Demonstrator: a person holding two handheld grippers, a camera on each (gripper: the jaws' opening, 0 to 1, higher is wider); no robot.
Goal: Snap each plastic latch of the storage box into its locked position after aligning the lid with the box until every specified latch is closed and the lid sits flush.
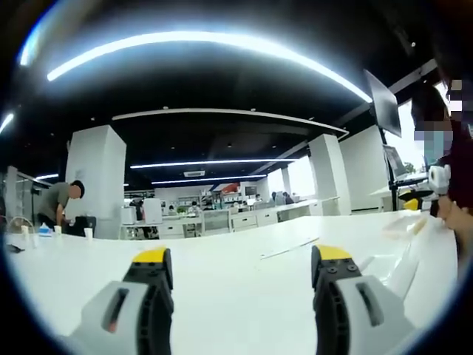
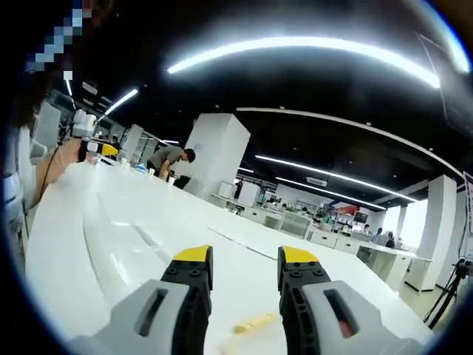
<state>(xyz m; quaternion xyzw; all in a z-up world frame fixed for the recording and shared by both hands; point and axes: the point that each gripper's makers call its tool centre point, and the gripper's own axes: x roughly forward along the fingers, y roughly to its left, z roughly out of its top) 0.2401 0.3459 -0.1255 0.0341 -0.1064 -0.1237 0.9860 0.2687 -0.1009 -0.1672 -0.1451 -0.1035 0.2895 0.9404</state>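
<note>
Open-plan office beyond a long white table, with ceiling light strips, white pillars and desks far back. Far left in the left gripper view, a person bent over by small cups. At bottom, left gripper, yellow-tipped jaws wide apart, nothing between. Far right, clear storage box lid lying on the table, its edge near the right jaw.

Right gripper view: same lid stretching left of the jaws. Right gripper with jaws apart, empty; small tan scrap on the table between them.
</note>
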